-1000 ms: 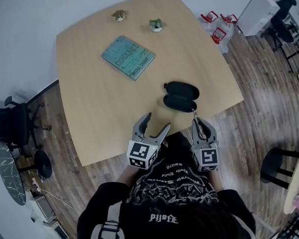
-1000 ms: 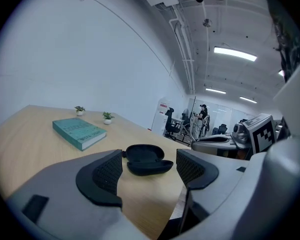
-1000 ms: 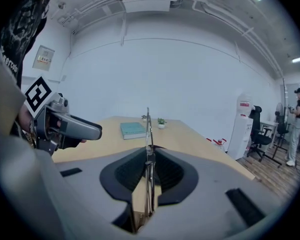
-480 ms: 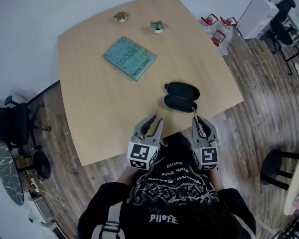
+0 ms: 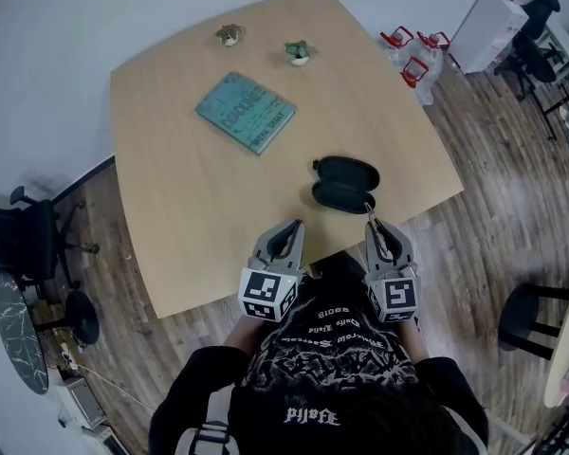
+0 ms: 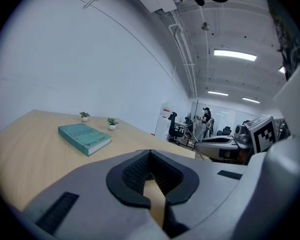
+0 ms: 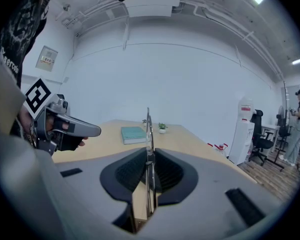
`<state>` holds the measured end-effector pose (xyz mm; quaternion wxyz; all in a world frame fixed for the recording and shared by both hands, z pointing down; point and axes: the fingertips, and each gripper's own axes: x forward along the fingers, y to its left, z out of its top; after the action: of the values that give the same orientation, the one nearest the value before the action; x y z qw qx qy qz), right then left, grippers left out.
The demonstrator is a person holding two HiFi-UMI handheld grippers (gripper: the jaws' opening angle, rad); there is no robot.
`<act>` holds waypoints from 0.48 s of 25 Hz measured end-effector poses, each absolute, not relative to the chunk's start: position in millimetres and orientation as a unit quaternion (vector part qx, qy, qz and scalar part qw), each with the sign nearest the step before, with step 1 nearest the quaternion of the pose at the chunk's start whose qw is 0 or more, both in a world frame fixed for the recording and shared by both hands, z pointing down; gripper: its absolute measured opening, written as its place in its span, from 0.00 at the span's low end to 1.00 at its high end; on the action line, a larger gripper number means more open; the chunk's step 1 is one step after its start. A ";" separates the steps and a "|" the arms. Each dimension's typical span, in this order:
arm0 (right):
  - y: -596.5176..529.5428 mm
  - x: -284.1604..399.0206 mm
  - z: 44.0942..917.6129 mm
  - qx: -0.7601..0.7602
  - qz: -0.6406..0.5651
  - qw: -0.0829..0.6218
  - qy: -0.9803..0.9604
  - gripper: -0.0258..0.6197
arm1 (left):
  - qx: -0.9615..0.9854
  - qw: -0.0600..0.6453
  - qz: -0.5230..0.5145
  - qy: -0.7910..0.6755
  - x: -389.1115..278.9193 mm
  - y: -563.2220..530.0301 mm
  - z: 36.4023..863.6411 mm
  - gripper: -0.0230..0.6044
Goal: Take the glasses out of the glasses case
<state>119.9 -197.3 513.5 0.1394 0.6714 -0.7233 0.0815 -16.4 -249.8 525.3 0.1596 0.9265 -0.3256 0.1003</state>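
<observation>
The black glasses case [image 5: 344,184] lies open in two halves near the table's [image 5: 171,207] front right edge. My right gripper [image 5: 373,222] hovers just in front of it, shut on a thin metal frame [image 7: 148,134] that stands edge-on between the pads; it looks like the glasses. My left gripper [image 5: 294,227] sits over the table's front edge, left of the case. Its jaws have just been closing and now meet with nothing between them [image 6: 151,153]. The case is hidden in both gripper views.
A teal book [image 5: 245,112] lies mid-table, with two small potted plants [image 5: 229,33] [image 5: 299,51] at the far edge. Red-and-white bags [image 5: 412,53] sit on the wood floor at the right. A black office chair [image 5: 24,235] stands at the left.
The left gripper's jaws went from wide open to fully closed on nothing. The right gripper kept still with its hold unchanged.
</observation>
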 end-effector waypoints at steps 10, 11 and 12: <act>-199.5 122.9 511.4 0.672 0.079 0.136 -0.724 0.12 | 0.924 0.161 0.099 -0.332 -16.4 -253.4 524.5 0.04; -199.4 123.1 511.4 0.672 0.079 0.135 -0.723 0.12 | 0.924 0.160 0.099 -0.332 -16.3 -253.2 524.6 0.04; -199.2 123.4 511.6 0.673 0.079 0.135 -0.723 0.12 | 0.924 0.159 0.100 -0.332 -16.1 -253.0 524.8 0.04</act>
<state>123.4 -199.2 511.6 0.1349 0.6727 -0.7232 0.0787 -16.1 -253.0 524.8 0.1591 0.9243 -0.3321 0.0999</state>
